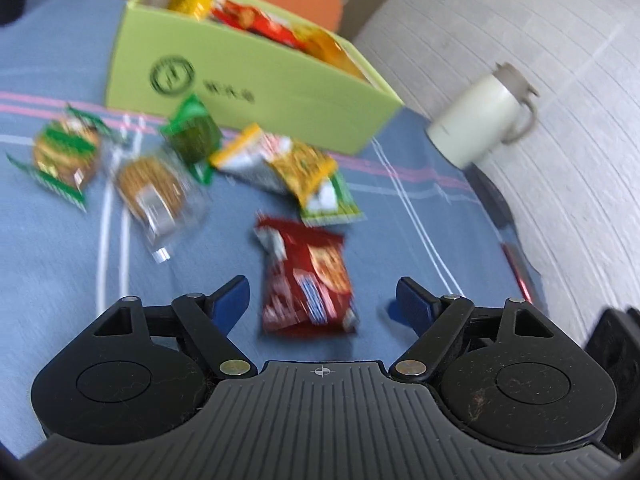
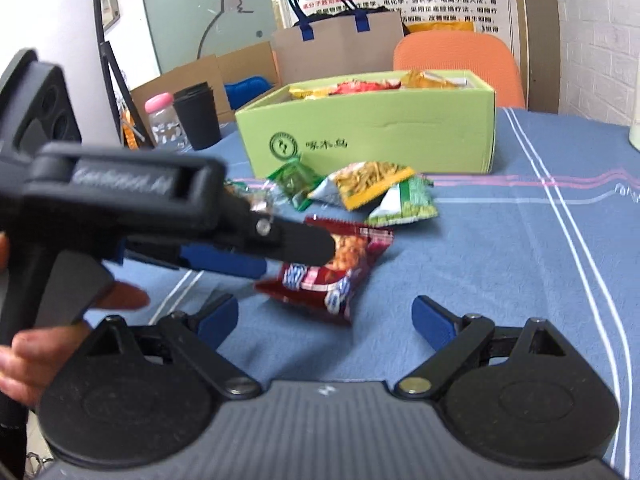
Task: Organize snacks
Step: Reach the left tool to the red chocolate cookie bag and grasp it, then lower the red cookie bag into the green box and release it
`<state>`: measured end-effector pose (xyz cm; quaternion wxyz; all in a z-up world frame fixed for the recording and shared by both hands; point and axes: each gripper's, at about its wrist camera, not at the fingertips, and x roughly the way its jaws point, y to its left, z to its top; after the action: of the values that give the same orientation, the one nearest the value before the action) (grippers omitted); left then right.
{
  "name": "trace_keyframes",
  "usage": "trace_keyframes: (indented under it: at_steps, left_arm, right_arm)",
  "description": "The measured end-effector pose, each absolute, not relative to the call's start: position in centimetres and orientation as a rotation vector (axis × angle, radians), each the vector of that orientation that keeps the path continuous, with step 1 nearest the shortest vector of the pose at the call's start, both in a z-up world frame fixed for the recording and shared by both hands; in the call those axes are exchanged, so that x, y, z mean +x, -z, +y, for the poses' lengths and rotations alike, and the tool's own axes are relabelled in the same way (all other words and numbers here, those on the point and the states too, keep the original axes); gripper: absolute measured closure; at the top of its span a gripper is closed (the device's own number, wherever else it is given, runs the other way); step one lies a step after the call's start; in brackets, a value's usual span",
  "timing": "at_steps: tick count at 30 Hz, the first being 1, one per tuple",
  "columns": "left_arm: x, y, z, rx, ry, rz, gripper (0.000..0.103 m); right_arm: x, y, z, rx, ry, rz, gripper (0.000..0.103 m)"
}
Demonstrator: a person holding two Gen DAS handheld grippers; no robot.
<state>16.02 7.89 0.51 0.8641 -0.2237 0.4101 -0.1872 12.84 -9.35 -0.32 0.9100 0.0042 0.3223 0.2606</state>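
Note:
A red snack packet (image 1: 308, 280) lies on the blue tablecloth, just ahead of my left gripper (image 1: 322, 298), whose blue pads stand open on either side of the packet's near end without touching it. The same red snack packet (image 2: 332, 268) shows in the right wrist view, with my left gripper (image 2: 276, 252) reaching over it from the left. My right gripper (image 2: 324, 316) is open and empty, close in front of the packet. A green box (image 1: 256, 84) holding several snack bags stands behind; the green box (image 2: 372, 136) appears in both views. Loose packets (image 1: 296, 168) lie before it.
Two round biscuit packs (image 1: 66, 152) and a green packet (image 1: 192, 136) lie left on the cloth. A white lidded mug (image 1: 480, 116) stands at the right table edge. A black cup (image 2: 198, 116), a pink-capped bottle (image 2: 162, 118), an orange chair (image 2: 460, 64) and a paper bag (image 2: 340, 44) sit behind.

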Motion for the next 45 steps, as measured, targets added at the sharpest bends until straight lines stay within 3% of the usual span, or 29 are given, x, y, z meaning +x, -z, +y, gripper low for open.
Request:
trace_keyframes:
  at_steps: [12,13,15,18,24,33,45]
  left_arm:
    - [17.4,0.6,6.5,-0.402,0.395,0.901,0.046]
    - [17.4,0.6,6.4,-0.389,0.393,0.896,0.054]
    - [17.4,0.7,6.2,-0.356,0.384,0.896,0.081]
    - [16.7,0.3,6.5,-0.376,0.392,0.889,0.087]
    - [16.9,-3.3,7.4,-0.42,0.424,0.796,0.087]
    - [24.4,-10.2,12.3,-0.412,0.332,0.618,0.086]
    - [33.6,-7.1,17.4,-0.402,0.18,0.715,0.086]
  right_arm:
    - [14.7,1.5,-6.8,-0.088,-0.539,0.682,0.012]
    - [14.6,1.6,-6.7,-0.086,-0.547,0.671,0.013]
    - [14.2,1.4,-6.1,-0.129,-0.537,0.652,0.034]
    - [13.3,0.8,-6.3,-0.137,-0.527,0.634,0.036]
    - [13.8,-3.0,-5.9,-0.18,-0.512,0.537,0.036]
    - [22.6,-8.7,-0.5,-0.23,-0.585,0.38,0.035]
    - [32.2,-5.8,5.3,-0.197,-0.691,0.517,0.031]
